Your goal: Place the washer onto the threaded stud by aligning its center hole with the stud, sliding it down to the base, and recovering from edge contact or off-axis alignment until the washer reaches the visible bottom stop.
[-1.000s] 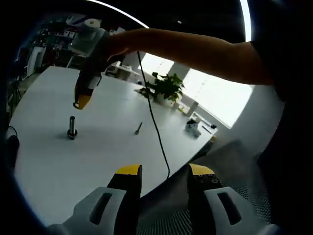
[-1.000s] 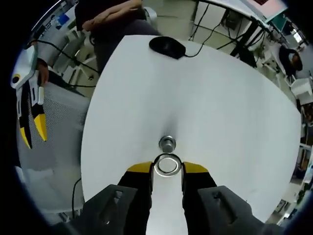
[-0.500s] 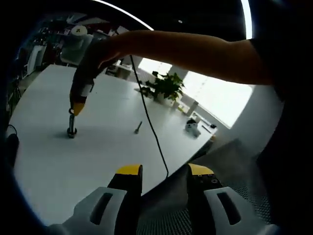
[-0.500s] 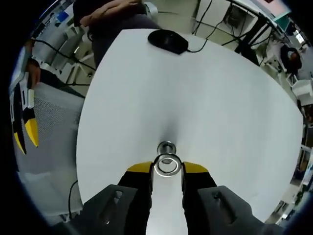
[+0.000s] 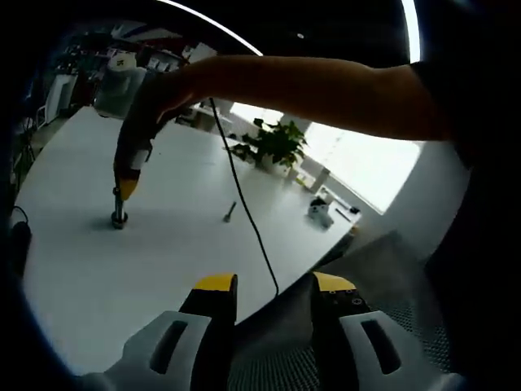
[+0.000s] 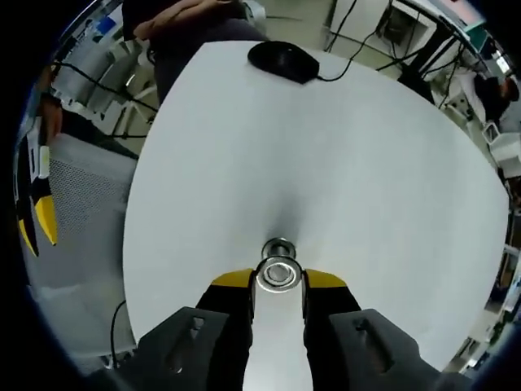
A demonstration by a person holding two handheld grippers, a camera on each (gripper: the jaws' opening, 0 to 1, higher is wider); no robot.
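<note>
Right gripper view has the right hand-held gripper (image 6: pixel 278 281) pinching the washer (image 6: pixel 278 274) by its outer rim, right over the threaded stud (image 6: pixel 278 247) on the white desk (image 6: pixel 366 179). It's a small, stiff, slick steel ring, so edge grip makes sense. Hole-to-stud alignment is hard to judge. The left hand-held gripper (image 5: pixel 275 287) idles part-open and empty.

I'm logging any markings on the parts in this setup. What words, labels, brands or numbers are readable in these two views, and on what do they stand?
None can be read.
washer, held in the right gripper: no marking shows.
stud on the white table: no marking shows.
left gripper: plain yellow tips, no text.
Small white items at the table's far edge: too small and blurred to tell.
</note>
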